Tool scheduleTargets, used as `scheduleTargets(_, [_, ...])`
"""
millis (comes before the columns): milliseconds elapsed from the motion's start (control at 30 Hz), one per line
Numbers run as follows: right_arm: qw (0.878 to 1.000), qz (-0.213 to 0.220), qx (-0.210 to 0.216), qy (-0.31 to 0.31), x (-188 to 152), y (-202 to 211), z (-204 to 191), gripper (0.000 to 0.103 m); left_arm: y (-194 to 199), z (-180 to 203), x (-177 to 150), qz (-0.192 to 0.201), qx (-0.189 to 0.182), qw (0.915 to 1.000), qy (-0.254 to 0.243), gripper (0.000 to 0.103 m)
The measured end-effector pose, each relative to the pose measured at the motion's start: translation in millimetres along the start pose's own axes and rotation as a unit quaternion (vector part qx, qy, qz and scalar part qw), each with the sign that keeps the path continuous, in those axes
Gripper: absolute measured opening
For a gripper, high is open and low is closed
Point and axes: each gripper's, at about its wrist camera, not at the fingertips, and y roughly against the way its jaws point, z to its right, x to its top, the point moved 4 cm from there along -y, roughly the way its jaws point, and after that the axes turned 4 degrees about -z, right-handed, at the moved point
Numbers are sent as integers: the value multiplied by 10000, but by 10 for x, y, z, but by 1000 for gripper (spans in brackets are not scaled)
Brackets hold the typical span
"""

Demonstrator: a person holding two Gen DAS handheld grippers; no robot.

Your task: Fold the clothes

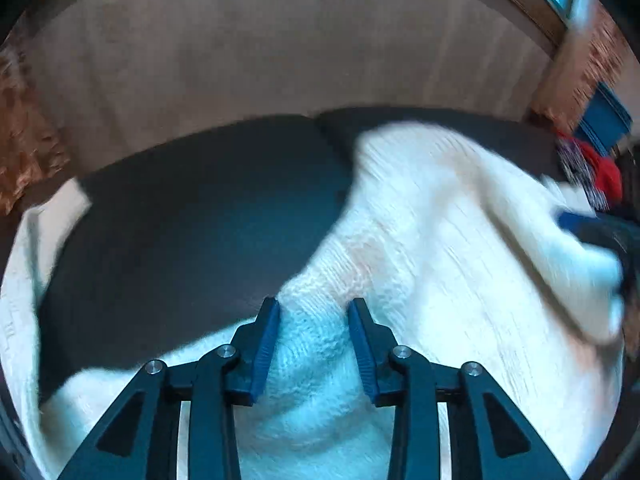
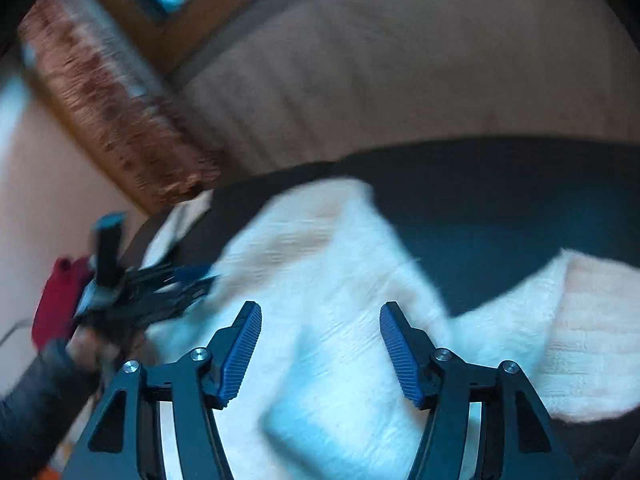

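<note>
A white knitted garment lies spread and rumpled over a dark surface. My left gripper points down at it with its blue pads a little apart; a ridge of the knit rises between them, and the pads do not visibly pinch it. In the right wrist view the same garment fills the middle, and my right gripper stands wide open just above it, holding nothing. The left gripper shows blurred at the left there, held by a hand in a dark sleeve.
Behind the dark surface rises a beige padded back. A red cloth item and a blue object sit at the far right edge. A brown patterned fabric hangs at the left below a window.
</note>
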Motion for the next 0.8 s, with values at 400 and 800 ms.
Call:
scheduleTargets(400, [9827,280,-1704,674,355,-572,240,72,-156,-375,91,546,3396,9387,234,6])
scheduleTargets(800, [9795,125,-1745,1001,598,-707,149,97,349,-190,-44,976,2465,9592,983,11])
